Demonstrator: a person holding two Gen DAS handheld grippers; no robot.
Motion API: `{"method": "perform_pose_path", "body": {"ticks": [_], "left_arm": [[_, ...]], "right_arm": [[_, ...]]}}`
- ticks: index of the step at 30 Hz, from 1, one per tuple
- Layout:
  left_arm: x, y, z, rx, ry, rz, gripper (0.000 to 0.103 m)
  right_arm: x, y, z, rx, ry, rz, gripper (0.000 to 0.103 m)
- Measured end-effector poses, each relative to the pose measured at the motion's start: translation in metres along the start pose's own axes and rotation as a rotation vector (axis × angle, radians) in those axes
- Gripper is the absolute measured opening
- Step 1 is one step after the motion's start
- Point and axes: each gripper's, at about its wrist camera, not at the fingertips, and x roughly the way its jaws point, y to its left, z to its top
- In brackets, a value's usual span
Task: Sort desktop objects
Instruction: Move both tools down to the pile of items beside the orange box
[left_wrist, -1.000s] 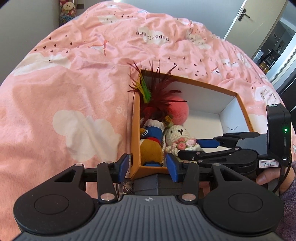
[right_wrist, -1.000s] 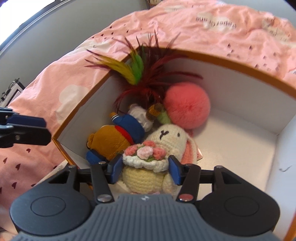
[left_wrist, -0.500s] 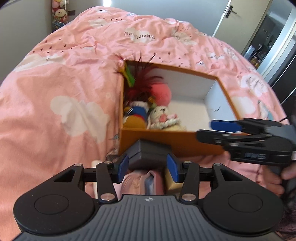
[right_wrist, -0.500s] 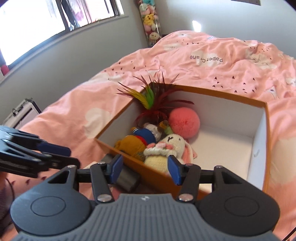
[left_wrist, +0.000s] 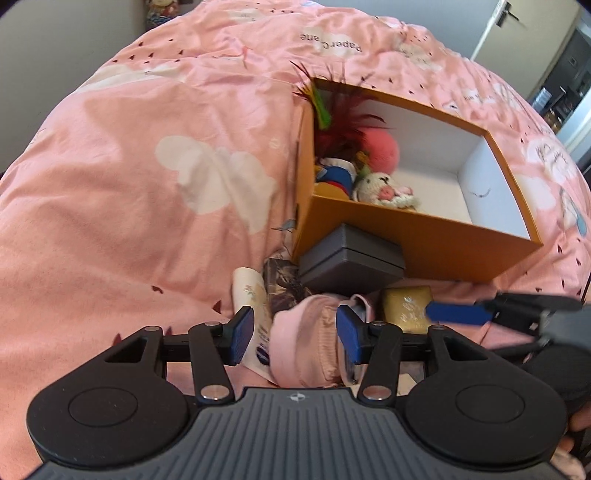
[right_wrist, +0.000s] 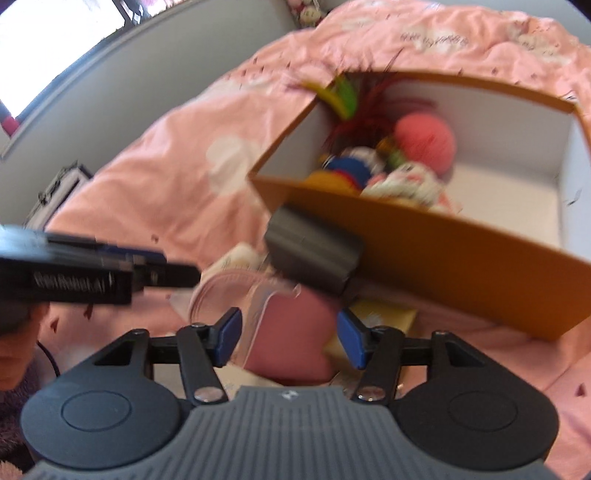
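An orange box (left_wrist: 417, 236) with a white inside holds a feather toy (left_wrist: 332, 110), a pink pompom (left_wrist: 380, 147), a crochet bunny (left_wrist: 380, 188) and a blue and yellow plush (left_wrist: 332, 177). In front of it lie a dark grey case (left_wrist: 351, 258), a cream tube (left_wrist: 251, 295), a gold box (left_wrist: 406, 306) and a pink pouch (left_wrist: 306, 332). My left gripper (left_wrist: 295, 334) hangs open above the pouch without pressing on it. My right gripper (right_wrist: 290, 338) hovers over the rose-pink pouch (right_wrist: 291, 332), its jaws opening and touching nothing. The right wrist view is blurred.
A pink quilt (left_wrist: 147, 166) covers the whole bed. A small patterned box (left_wrist: 284, 280) lies beside the tube. A grey wall and a window (right_wrist: 55, 44) are far left, a door (left_wrist: 517, 22) far right. Each gripper shows in the other's view, close alongside.
Both grippers have drawn back from the orange box to the pile in front of it. The crochet bunny, earlier between the right fingers, stays in the box.
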Motion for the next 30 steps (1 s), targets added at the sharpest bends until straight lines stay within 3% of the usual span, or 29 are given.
{"method": "perform_pose_path", "body": {"ticks": [13,19,22,24,30], "left_arm": [[0.009,0.016,0.000,-0.059,0.013,0.008,0.057],[0.012,0.012,-0.001,-0.050,0.026,0.005,0.057],[0.012,0.010,-0.002,-0.043,0.030,0.001,0.057],[0.011,0.009,-0.003,-0.039,0.033,-0.005,0.057],[0.012,0.004,-0.004,-0.012,0.044,-0.028,0.057]], "right_arm": [[0.054,0.033,0.014,-0.068,0.160,-0.096,0.067],[0.068,0.029,0.013,-0.056,0.197,-0.100,0.070],[0.066,0.025,0.013,-0.032,0.193,-0.087,0.066],[0.061,0.024,0.012,-0.019,0.183,-0.084,0.056],[0.043,0.020,0.007,0.036,0.159,-0.061,0.043]]}}
